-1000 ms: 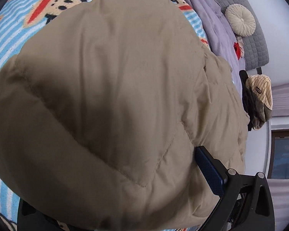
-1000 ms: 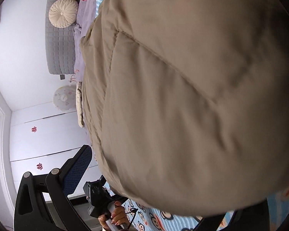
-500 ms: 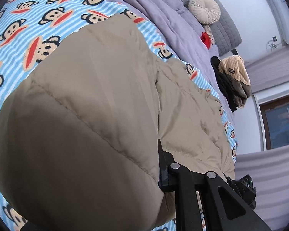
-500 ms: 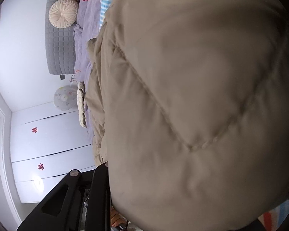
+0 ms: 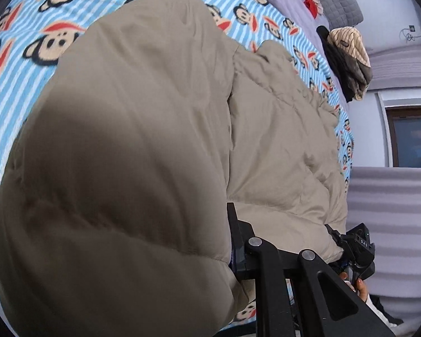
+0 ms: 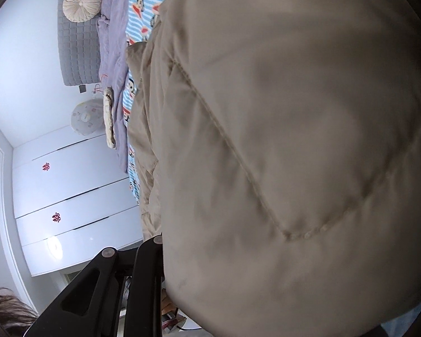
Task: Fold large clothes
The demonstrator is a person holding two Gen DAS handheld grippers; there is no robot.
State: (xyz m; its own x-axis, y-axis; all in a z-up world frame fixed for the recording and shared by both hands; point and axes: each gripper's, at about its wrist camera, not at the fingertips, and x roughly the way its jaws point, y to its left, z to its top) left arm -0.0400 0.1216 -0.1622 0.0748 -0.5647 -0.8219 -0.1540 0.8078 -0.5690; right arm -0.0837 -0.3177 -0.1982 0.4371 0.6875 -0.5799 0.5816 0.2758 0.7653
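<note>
A large beige quilted coat lies on a bed with a blue striped monkey-print sheet. A raised fold of the coat bulges close to both cameras and fills most of each view. My left gripper is shut on this fold: one black finger presses its edge, the other is hidden under the cloth. My right gripper is likewise shut on the coat, with one finger showing. In the left wrist view, the other gripper's black body sits at the coat's hem, a hand below it.
A lilac blanket, a grey quilted headboard and a round cushion lie at the bed's head. A pile of dark and striped clothes sits at the bed's edge. White wardrobe doors and a window flank the bed.
Both grippers went from open beside the coat to shut on its edge. They have lifted and carried the fold across the bed, so more of the sheet shows in the left wrist view.
</note>
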